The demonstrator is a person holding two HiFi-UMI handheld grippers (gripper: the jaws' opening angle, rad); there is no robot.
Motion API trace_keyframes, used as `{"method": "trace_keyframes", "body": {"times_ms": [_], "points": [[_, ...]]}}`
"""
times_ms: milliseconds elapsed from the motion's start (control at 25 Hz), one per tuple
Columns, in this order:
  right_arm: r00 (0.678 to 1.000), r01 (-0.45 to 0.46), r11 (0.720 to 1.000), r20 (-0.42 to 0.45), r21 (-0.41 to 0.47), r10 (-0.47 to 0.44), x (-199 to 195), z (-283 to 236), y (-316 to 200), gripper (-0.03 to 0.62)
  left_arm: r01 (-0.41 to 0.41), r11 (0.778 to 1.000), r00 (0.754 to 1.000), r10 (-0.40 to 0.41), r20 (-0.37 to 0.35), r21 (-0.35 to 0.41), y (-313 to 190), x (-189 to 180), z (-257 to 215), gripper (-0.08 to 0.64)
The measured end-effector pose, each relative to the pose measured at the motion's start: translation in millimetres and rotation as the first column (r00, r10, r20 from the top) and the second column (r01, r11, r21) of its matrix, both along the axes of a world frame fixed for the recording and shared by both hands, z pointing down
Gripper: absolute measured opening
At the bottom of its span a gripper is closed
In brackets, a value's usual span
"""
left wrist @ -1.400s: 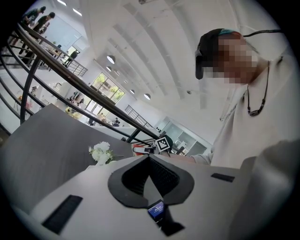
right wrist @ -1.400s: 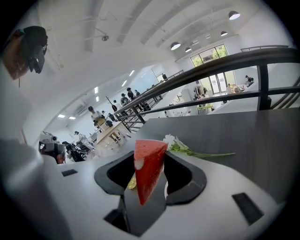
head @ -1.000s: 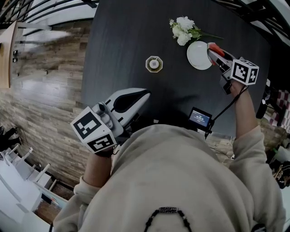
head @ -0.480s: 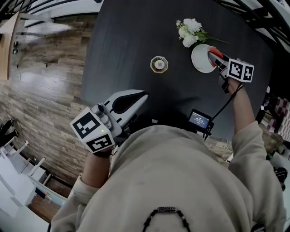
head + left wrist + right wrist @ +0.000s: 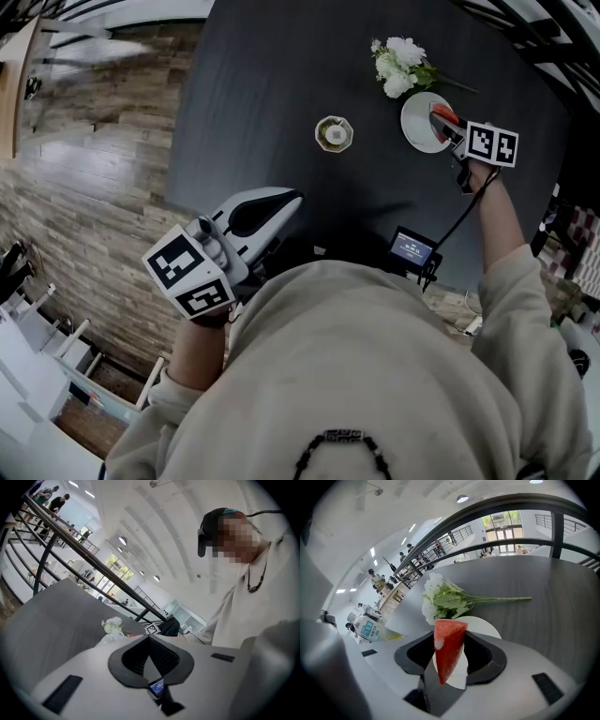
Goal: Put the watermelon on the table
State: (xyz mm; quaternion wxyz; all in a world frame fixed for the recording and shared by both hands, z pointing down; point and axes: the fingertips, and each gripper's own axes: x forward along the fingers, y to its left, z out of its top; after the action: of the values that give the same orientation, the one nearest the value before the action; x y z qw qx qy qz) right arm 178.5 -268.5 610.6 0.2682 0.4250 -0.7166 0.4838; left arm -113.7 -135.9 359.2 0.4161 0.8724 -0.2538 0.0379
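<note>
Watermelon: a red wedge-shaped slice of watermelon [image 5: 449, 651] stands upright between the jaws of the right gripper [image 5: 449, 641], pointed end towards the camera. In the head view the slice [image 5: 442, 116] shows over the near edge of a round white plate [image 5: 417, 127]. Whether it touches the plate cannot be told.
Right gripper: its two dark pads press on either side of the slice and hold it. It is tilted downward, with its marker cube facing up, at the far right of the table [image 5: 450, 127].
Left gripper: the tips of the left gripper [image 5: 148, 637] meet, and nothing is between them. It is held at the near edge of the table [image 5: 292, 199], well apart from the plate.
Table: a dark grey table [image 5: 272, 75] with wood-plank flooring [image 5: 84, 187] to its left.
Other things: a bunch of white flowers with green leaves [image 5: 398, 66] lies just beyond the plate. A small pale octagonal dish [image 5: 334, 133] sits near the middle of the table. A small lit screen [image 5: 412, 248] sits at the near edge.
Person: a cream sweatshirt [image 5: 375, 375] fills the lower part of the head view.
</note>
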Motion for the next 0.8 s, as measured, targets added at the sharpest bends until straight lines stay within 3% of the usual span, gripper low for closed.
{"method": "trace_keyframes", "body": {"times_ms": [800], "points": [[0.992,0.013,0.997,-0.121,-0.080,-0.023,7,44,4,0.199,0.029,0.999,1.000,-0.028,0.012,-0.029,6,-15,8,0.006]]}}
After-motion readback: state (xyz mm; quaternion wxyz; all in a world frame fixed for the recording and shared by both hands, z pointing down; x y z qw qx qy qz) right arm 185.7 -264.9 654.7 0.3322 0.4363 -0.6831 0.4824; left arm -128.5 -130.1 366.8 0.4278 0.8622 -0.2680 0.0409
